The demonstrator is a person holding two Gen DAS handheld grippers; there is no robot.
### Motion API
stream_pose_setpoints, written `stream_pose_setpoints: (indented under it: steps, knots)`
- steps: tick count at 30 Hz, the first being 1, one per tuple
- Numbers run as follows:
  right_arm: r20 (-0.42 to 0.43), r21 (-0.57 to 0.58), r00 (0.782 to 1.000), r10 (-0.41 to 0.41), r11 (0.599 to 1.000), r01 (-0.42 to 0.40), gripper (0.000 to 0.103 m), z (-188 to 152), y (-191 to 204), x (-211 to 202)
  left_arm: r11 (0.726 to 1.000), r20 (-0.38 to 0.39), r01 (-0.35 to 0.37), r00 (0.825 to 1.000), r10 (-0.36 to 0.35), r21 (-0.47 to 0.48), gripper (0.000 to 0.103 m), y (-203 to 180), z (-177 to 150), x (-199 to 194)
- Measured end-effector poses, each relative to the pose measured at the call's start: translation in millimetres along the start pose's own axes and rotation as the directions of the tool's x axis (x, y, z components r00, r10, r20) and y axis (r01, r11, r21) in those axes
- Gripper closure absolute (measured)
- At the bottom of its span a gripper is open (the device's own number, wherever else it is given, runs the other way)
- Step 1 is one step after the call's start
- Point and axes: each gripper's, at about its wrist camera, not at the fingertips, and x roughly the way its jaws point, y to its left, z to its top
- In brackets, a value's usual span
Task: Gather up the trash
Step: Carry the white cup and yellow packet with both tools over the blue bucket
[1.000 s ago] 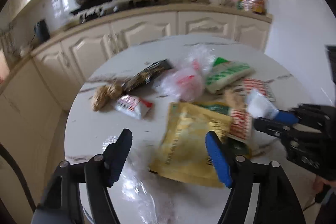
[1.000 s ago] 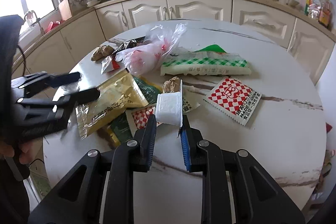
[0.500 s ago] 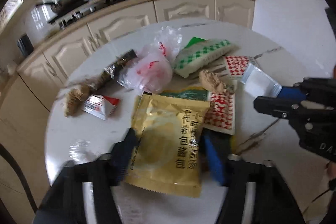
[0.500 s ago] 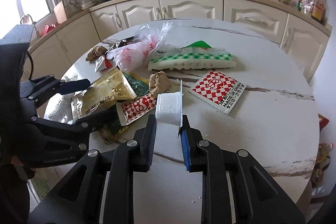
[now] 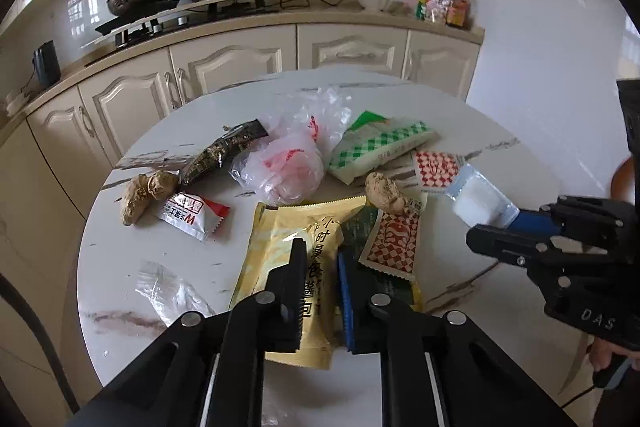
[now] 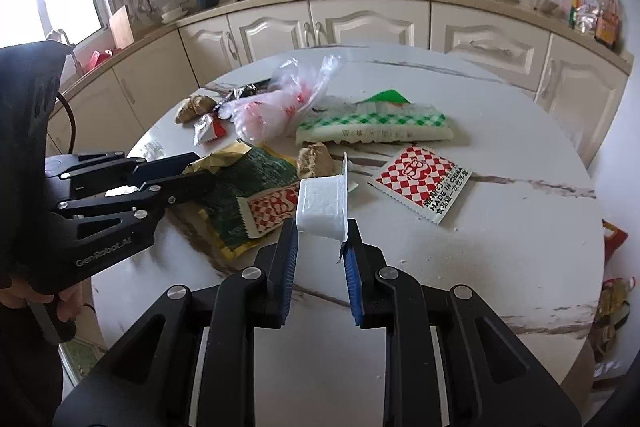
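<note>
Wrappers lie scattered on a round white marble table [image 6: 460,267]. My left gripper [image 5: 320,253] is closing, its pads pinching the near part of a gold packet [image 5: 276,247], which buckles between them. From the right wrist view, the left gripper [image 6: 200,171] bites the crumpled gold packet [image 6: 224,157] over a dark green wrapper [image 6: 248,187]. My right gripper [image 6: 322,239] is shut on a small white plastic tub [image 6: 322,209], held just above the table. That tub [image 5: 476,201] also shows at the right of the left wrist view.
Beyond lie a red-checked packet [image 6: 424,183], a green-checked pack [image 6: 376,129], a pink plastic bag [image 6: 272,107], ginger pieces [image 5: 384,193], a white-red sachet [image 5: 192,213], a dark wrapper [image 5: 224,151] and clear film [image 5: 168,287]. Cream cabinets [image 5: 224,71] curve behind the table.
My left gripper moved forward over the gold packet and its jaws came together on it. The right gripper kept still with the white tub.
</note>
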Motion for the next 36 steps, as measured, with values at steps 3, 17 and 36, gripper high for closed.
stream_pose_setpoints:
  steps: [3,17,36]
  knots:
    - [0.011,-0.01,1.0,-0.001,1.0,0.001,0.082,3,6,-8,1.0,0.019,-0.002,1.0,0.002,-0.011,0.096,-1,2,-10]
    - [0.123,-0.033,0.992,0.009,0.999,-0.005,0.082,24,46,-45,0.979,0.251,0.157,0.96,-0.121,-0.128,0.096,32,-2,-111]
    - [0.058,-0.353,0.955,0.292,0.9,-0.254,0.082,48,272,1,0.907,0.255,-0.047,0.952,0.167,-0.418,0.096,204,-146,-230]
